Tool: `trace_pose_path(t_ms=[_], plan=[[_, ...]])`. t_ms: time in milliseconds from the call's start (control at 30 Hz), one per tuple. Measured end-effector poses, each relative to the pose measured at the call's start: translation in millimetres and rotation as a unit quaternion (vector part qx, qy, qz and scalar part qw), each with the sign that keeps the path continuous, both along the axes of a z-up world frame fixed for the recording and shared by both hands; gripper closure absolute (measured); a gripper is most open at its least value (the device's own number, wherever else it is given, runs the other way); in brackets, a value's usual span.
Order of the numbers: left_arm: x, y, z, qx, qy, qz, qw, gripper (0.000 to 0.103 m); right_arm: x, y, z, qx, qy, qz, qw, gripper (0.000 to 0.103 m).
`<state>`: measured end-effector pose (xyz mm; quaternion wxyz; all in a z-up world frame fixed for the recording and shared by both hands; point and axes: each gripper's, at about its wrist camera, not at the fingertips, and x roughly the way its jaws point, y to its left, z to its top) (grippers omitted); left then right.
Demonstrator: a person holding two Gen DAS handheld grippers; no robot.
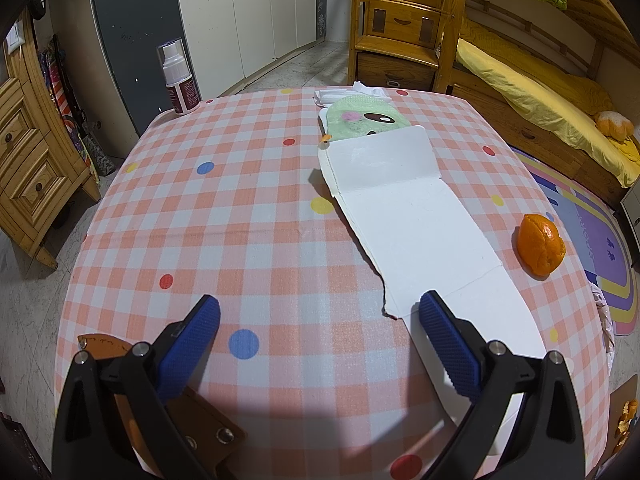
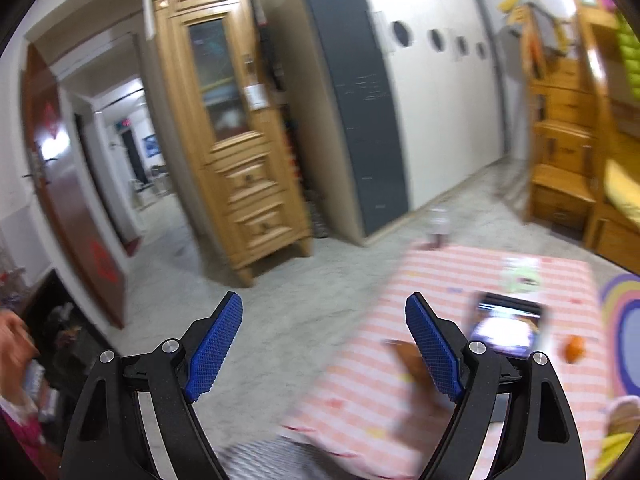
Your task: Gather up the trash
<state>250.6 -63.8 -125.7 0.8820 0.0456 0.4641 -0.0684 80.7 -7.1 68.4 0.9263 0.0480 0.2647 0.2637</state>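
In the left wrist view my left gripper is open and empty, low over the checkered table. A flattened white cardboard piece lies just right of it, under the right fingertip. An orange peel sits at the right edge. A green cartoon packet and white paper scraps lie at the far side. A brown leather piece lies under the left finger. In the blurred right wrist view my right gripper is open and empty, held off the table's left side above the floor.
A white spray bottle stands at the table's far left corner. A wooden cabinet and grey door stand beyond the floor. A bunk bed with wooden steps and a colourful rug lie right of the table.
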Motion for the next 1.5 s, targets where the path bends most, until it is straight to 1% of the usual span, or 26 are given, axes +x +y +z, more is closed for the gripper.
trace_pose_path(t_ms=[33,133,200,267,367,500,533,567,633,767,933,1000,1033,1067,1133,1167,1233,1300,1333,1400,1467,1500], plan=[[0.0,-0.1,0.0,0.0,0.0,0.0,1.0,0.006,-0.2,-29.3,-4.3,-0.002,-0.004,-0.026,1.0,0.02],[0.1,0.1,0.1,0.0,0.0,0.0,1.0,0.006,-2.8,-94.9,-16.2,-0.007,-0.014,-0.098,0.995,0.018],[0.0,-0.1,0.0,0.0,0.0,0.0,1.0,0.007,-1.5,-147.0,-29.6,-0.012,-0.016,-0.16,0.987,0.018],[0.1,-0.1,0.0,0.0,0.0,0.0,1.0,0.006,1.7,-181.6,-43.5,-0.012,-0.01,-0.202,0.979,0.018],[0.1,-0.2,0.0,0.0,0.0,0.0,1.0,0.007,15.5,-228.0,-67.7,0.01,0.01,-0.254,0.967,0.018],[0.1,-0.1,0.0,0.0,0.0,0.0,1.0,0.006,37.4,-257.9,-94.7,0.062,0.034,-0.293,0.954,0.018],[0.1,-0.1,0.0,0.0,0.0,0.0,1.0,0.006,42.7,-260.2,-102.3,0.076,0.036,-0.298,0.951,0.018],[0.1,0.0,0.1,0.0,0.0,0.0,1.0,0.006,43.1,-259.9,-106.2,0.079,0.034,-0.3,0.95,0.018],[0.0,-0.2,0.0,0.0,0.0,0.0,1.0,0.006,47.4,-257.3,-114.3,0.075,0.035,-0.298,0.951,0.018],[0.0,0.0,0.2,0.0,0.0,0.0,1.0,0.006,53.8,-247.6,-120.1,0.037,0.038,-0.291,0.955,0.018],[-0.1,0.1,0.2,0.0,0.0,0.0,1.0,0.006,53.0,-238.7,-123.6,0.005,0.037,-0.291,0.956,0.018],[-0.4,-0.8,1.1,0.003,-0.003,0.001,1.0,0.007,49.3,-237.1,-124.8,-0.01,0.034,-0.296,0.955,0.018],[-3.4,-1.7,4.3,0.015,-0.012,0.005,0.9998,0.007,48.0,-238.3,-125.5,-0.014,0.032,-0.299,0.954,0.018],[-9.7,-2.7,12.3,0.024,-0.034,0.006,0.9991,0.007,44.6,-239.4,-125.9,-0.019,0.03,-0.305,0.952,0.018],[-25.8,-2.6,33.5,0.03,-0.08,-0.003,0.9964,0.007,42.3,-243.0,-126.7,-0.026,0.025,-0.31,0.95,0.018],[-34.6,-0.5,43.0,0.033,-0.098,-0.005,0.9947,0.007,44.7,-244.0,-128.2,-0.032,0.03,-0.304,0.952,0.02],[-49.6,6.9,57.5,0.044,-0.114,-0.001,0.9924,0.007,54.8,-242.9,-134.9,-0.04,0.051,-0.284,0.957,0.039],[-56.8,19.3,65.6,0.044,-0.112,0.0,0.9927,0.007,67.2,-236.7,-142.4,-0.054,0.076,-0.262,0.961,0.047],[-58.6,26.2,68.2,0.034,-0.112,-0.004,0.9931,0.007,73.3,-232.6,-145.9,-0.06,0.088,-0.247,0.963,0.049],[-59.8,45.1,71.6,0.017,-0.113,0.0,0.9934,0.007,83.6,-221.9,-150.6,-0.074,0.101,-0.221,0.967,0.049],[-60.1,58.2,72.2,0.019,-0.121,0.004,0.9925,0.007,96.2,-210.3,-155.7,-0.106,0.106,-0.207,0.967,0.048],[-59.7,65.6,72.1,0.026,-0.122,0.011,0.9921,0.007,100.1,-207.0,-157.0,-0.114,0.107,-0.204,0.966,0.048]])
